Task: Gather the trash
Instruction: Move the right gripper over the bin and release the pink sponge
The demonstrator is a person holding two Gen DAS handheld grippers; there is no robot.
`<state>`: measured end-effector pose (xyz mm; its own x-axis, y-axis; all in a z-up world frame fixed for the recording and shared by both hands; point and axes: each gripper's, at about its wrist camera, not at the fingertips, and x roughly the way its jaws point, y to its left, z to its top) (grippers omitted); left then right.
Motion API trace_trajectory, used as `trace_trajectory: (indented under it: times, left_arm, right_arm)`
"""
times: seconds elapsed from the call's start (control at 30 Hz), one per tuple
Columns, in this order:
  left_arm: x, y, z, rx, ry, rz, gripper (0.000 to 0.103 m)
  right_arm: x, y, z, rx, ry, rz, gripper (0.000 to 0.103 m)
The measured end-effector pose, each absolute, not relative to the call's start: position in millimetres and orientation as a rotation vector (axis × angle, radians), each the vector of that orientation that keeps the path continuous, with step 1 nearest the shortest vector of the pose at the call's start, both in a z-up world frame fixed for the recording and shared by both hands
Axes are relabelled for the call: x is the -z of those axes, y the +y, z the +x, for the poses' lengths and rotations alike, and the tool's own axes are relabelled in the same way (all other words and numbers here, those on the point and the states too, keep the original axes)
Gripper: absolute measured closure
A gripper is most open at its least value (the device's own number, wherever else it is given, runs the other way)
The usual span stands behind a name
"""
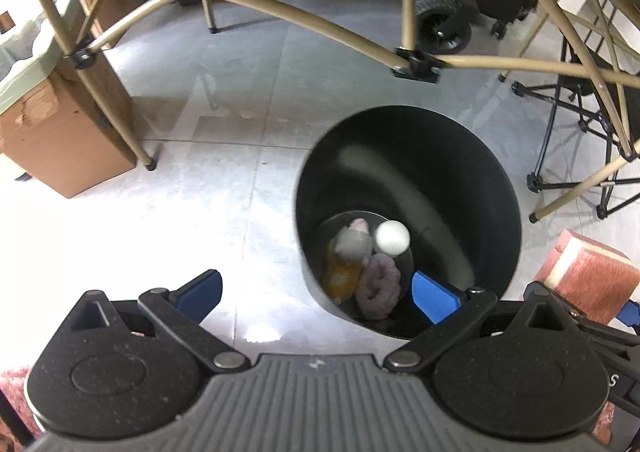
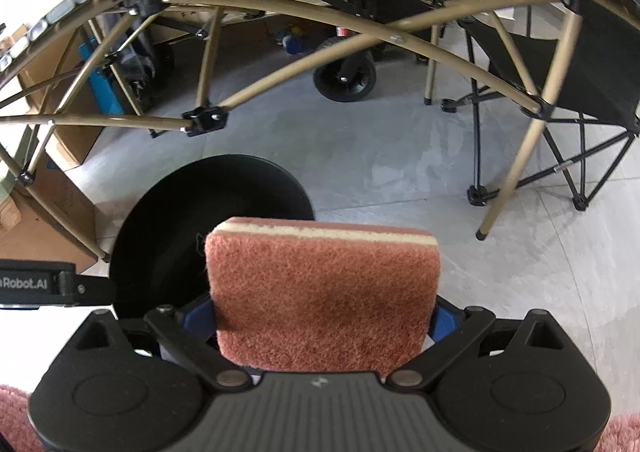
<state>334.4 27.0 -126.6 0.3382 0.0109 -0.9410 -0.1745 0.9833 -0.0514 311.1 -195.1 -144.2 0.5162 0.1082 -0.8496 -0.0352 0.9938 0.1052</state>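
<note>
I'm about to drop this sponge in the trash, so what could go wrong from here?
The sponge, clamped in the right gripper, sits over the near rim of the black bin, not its centre; released now it might clip the rim and land on the floor. The open left gripper hovers by the bin opening and could get in the way.

We read "Robot.AI" in white letters, its start cut off, on the black bar [image 2: 36, 284] just left of the black bin [image 2: 172, 220]. We make out no other readable text.
</note>
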Motion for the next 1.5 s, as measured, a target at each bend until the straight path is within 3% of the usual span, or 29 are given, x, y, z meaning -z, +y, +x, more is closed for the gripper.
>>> trace_trajectory:
  times: [0.93, 1.5]
  left_arm:
    - [143.7, 119.8, 315.4, -0.265, 1.244, -0.260, 0.000]
    - [157.3, 137.7, 315.1, -0.285, 1.275, -0.282, 0.000]
  right_arm:
    - [167.7, -102.9, 360.0, -0.188, 1.126, -0.002, 0.004]
    - [188.6, -91.2, 377.8, -0.178, 1.223, 0.055, 0.002]
